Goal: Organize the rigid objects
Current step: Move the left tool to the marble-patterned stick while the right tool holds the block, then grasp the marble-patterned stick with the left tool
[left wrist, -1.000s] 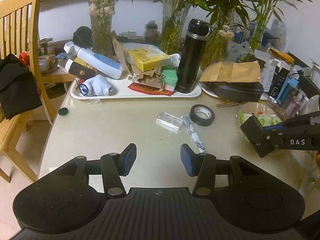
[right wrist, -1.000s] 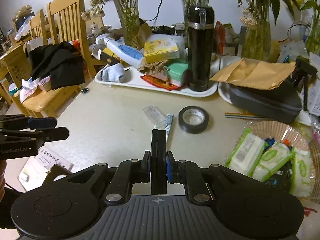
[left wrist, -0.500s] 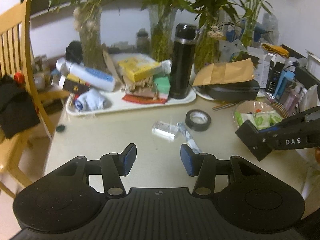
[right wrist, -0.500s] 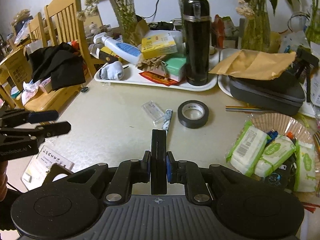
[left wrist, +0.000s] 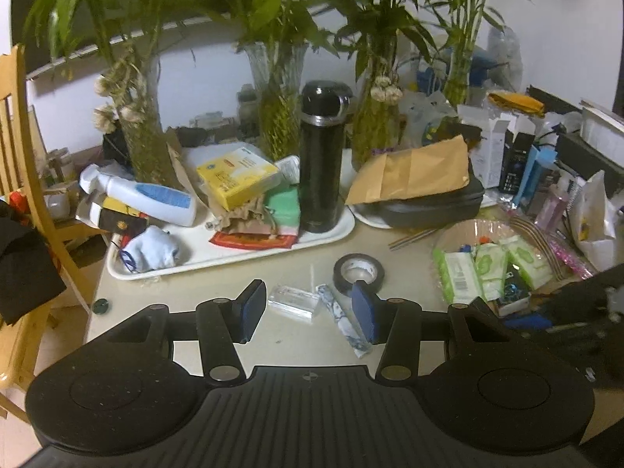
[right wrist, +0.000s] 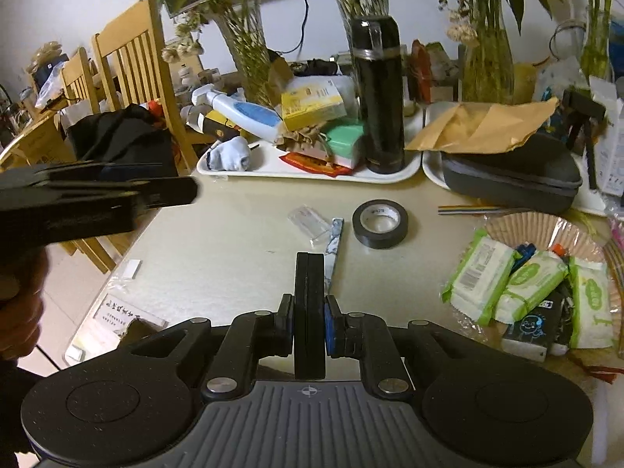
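Left gripper (left wrist: pixel 308 308) has advanced; clear box (left wrist: pixel 293 303) lies between its fingers.

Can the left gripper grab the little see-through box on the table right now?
Probably yes. The left gripper is open and empty, and the clear box lies on bare table just ahead of its fingertips. Only the patterned stick lies close beside it, so it might get nudged.
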